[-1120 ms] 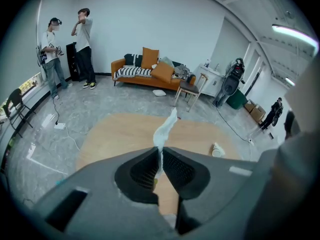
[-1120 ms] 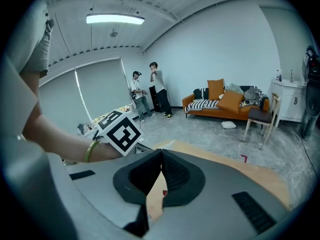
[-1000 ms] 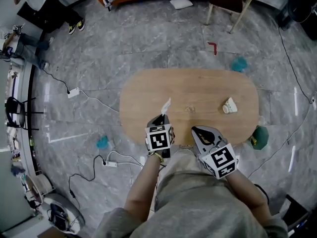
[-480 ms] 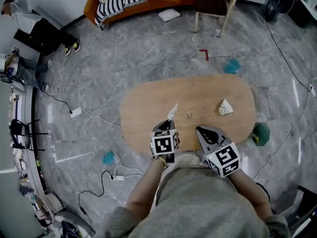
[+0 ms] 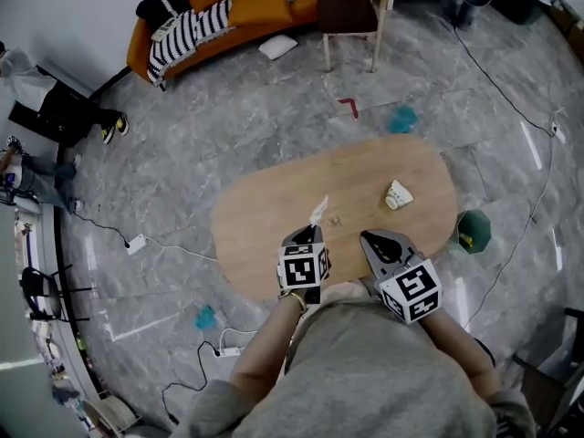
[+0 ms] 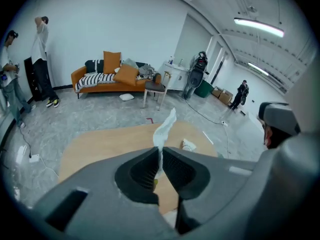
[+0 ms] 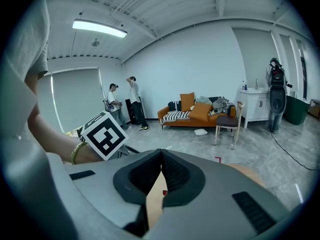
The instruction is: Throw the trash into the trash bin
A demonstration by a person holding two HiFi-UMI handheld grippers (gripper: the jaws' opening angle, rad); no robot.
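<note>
My left gripper (image 5: 307,236) hovers over the near edge of the oval wooden table (image 5: 265,208) and is shut on a white twisted tissue (image 5: 318,213). In the left gripper view the tissue (image 6: 165,128) sticks up from between the closed jaws of that gripper (image 6: 159,153). My right gripper (image 5: 375,242) is beside it, also at the near edge, shut with nothing in it; in its own view this gripper (image 7: 160,160) has its jaws pressed together. A crumpled white piece of trash (image 5: 396,194) lies on the table's right part. A green trash bin (image 5: 474,231) stands on the floor right of the table.
A tiny scrap (image 5: 334,220) lies mid-table. Teal objects (image 5: 401,119) lie on the marble floor, with cables and a power strip (image 5: 136,244) at left. An orange sofa (image 5: 228,7) and a stool (image 5: 348,16) stand beyond. People stand at the far left (image 6: 42,59).
Both grippers have lifted slightly and shifted a little right at the near edge, the tissue still held. The view has swung, so the table now sits tilted in the picture.
</note>
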